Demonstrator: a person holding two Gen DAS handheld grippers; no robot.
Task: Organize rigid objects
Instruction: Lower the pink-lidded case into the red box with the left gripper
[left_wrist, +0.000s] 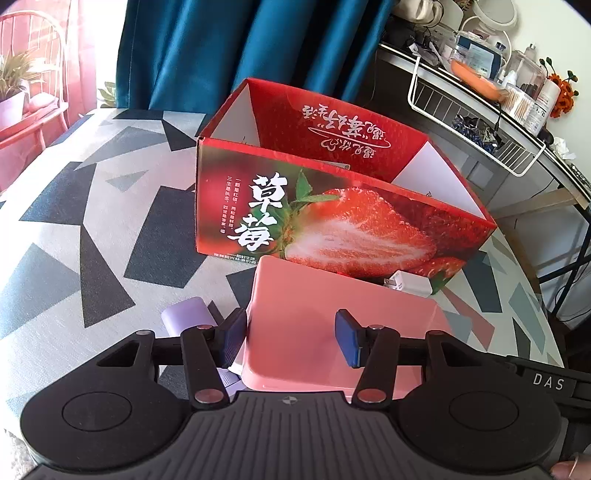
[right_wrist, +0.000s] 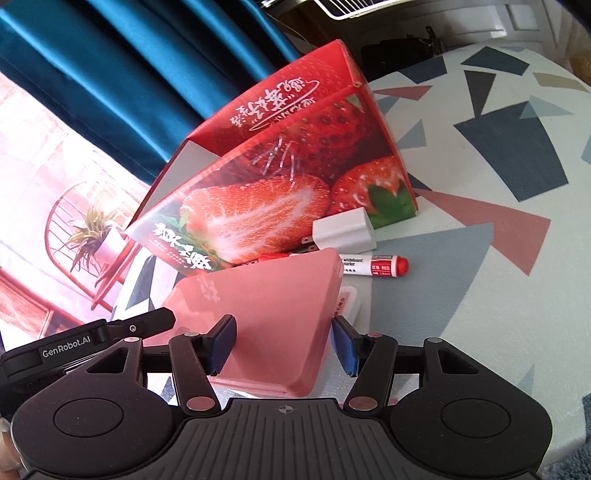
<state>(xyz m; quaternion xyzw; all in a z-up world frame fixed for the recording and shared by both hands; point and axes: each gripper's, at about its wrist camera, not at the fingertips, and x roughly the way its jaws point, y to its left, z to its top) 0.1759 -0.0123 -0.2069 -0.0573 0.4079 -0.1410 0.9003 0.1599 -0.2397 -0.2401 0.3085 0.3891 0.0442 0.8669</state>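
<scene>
A pink rectangular box (left_wrist: 332, 314) (right_wrist: 266, 306) is lifted just above the patterned tabletop, in front of an open red strawberry carton (left_wrist: 332, 221) (right_wrist: 266, 177). My left gripper (left_wrist: 291, 341) is shut on the pink box at its near left end, with one blue pad against the side and the other on the top face. My right gripper (right_wrist: 282, 341) is shut on the same box from the other end. A white charger plug (left_wrist: 408, 282) (right_wrist: 345, 230) lies against the carton's front. A red whiteboard marker (right_wrist: 376, 266) lies beside it, partly hidden by the box.
A lilac block (left_wrist: 186, 314) lies left of the pink box. A small white case (right_wrist: 349, 301) peeks out under the box's right edge. Blue curtains hang behind the carton, and a cluttered desk with a white wire basket (left_wrist: 476, 122) stands at the right.
</scene>
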